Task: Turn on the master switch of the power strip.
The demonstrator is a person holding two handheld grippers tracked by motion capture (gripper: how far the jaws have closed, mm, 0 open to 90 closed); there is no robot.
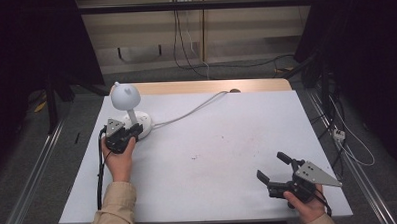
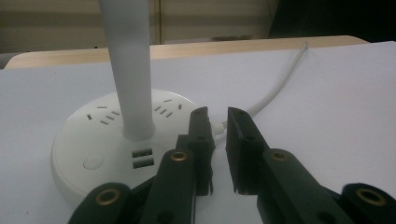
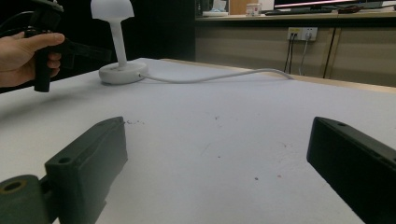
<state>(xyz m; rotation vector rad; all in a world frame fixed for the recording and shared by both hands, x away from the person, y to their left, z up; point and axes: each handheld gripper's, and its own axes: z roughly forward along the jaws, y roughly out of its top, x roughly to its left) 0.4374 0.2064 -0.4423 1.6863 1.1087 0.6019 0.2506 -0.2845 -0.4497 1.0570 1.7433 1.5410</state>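
Note:
A white desk lamp with a round head stands at the table's far left on a round base. The base carries socket slots, two USB ports and a round button, and the stem rises from it. My left gripper sits at the base's near side. Its jaws stand almost together with a narrow gap, and nothing is pinched between them. My right gripper rests low at the front right, open and empty.
The lamp's white cable runs from the base across the table top to the far edge. The white table top lies between the two grippers. Dark stands and floor cables surround the table.

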